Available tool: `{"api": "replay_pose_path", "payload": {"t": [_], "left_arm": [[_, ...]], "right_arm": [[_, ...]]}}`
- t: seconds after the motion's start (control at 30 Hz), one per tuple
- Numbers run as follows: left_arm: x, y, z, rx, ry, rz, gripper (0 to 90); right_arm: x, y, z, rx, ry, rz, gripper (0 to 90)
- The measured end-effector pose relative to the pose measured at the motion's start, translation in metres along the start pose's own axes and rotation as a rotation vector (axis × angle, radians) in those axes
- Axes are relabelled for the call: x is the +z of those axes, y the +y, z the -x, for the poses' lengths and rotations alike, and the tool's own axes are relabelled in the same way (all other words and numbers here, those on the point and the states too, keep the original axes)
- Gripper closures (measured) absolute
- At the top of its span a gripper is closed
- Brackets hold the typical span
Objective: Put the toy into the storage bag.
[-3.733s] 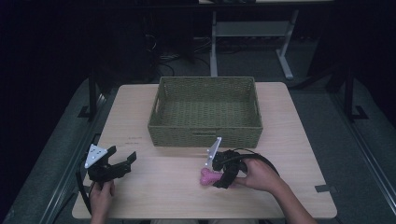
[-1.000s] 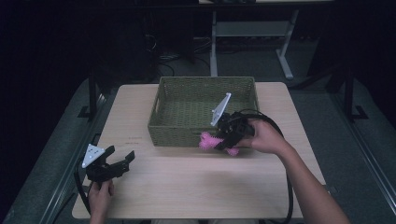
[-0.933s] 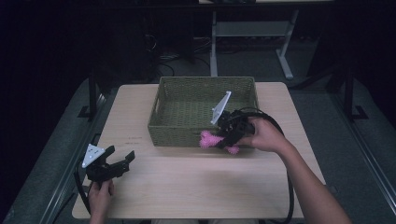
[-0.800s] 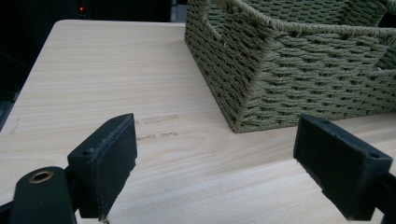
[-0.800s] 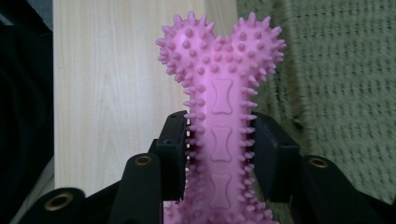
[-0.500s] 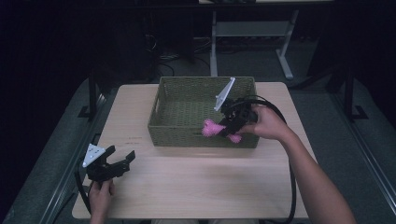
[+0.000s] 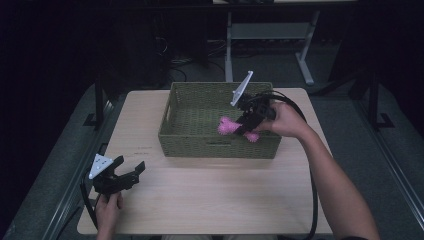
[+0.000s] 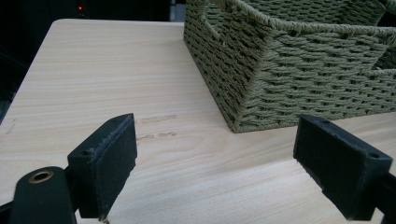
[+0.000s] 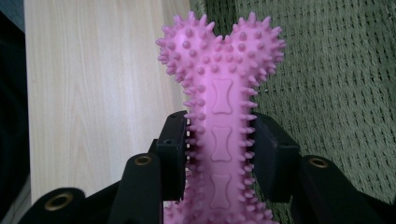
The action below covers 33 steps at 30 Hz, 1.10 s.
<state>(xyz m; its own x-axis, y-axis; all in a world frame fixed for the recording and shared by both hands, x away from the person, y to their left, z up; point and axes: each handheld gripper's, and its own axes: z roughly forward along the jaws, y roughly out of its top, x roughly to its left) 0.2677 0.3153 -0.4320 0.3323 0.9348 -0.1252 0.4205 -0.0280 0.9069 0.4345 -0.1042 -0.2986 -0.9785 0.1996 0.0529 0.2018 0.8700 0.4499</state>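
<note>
Pink spiked rubber bone (image 9: 219, 107), of dog-toy shape, is clamped between the two black jaws of the right gripper (image 9: 218, 154). Jaws press on the bone's shaft from both sides. The knobbed double-lobed end projects well beyond the jaw tips; the other end runs back toward the gripper body, out of frame at the bottom of the right gripper view. Three small bone-shaped reliefs run along the shaft's facing side.

High view: right gripper (image 7: 248, 120) is held above the interior of the woven green basket (image 7: 200, 145), toward its right half. Bone (image 7: 229, 127) hangs over the basket floor, apart from the weave, one end pointing left. Grey three-cornered plate on the gripper tilts up toward the far rim.

Left gripper (image 7: 131, 172) sits low over the wooden table (image 7: 215, 200), near its front-left corner, well apart from the basket. In the left gripper view its jaws stand wide apart with nothing between them, bare table and the basket's corner (image 8: 243, 112) ahead.
</note>
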Motion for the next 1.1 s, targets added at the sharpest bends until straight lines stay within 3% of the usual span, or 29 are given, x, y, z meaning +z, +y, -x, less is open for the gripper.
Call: {"api": "replay_pose_path", "payload": {"t": [0.33,0.67,1.1], "left_arm": [[0.000,0.000,0.000,-0.004,0.002,0.001,13.0],[0.001,0.000,0.001,-0.001,0.002,0.000,13.0],[0.001,0.000,0.001,0.003,-0.002,-0.003,13.0]], "right_arm": [[-0.001,0.000,0.018,0.031,-0.003,-0.004,58.2],[0.009,-0.008,0.037,0.070,0.000,-0.006,58.2],[0.023,-0.012,0.051,0.100,0.005,-0.028,58.1]]}}
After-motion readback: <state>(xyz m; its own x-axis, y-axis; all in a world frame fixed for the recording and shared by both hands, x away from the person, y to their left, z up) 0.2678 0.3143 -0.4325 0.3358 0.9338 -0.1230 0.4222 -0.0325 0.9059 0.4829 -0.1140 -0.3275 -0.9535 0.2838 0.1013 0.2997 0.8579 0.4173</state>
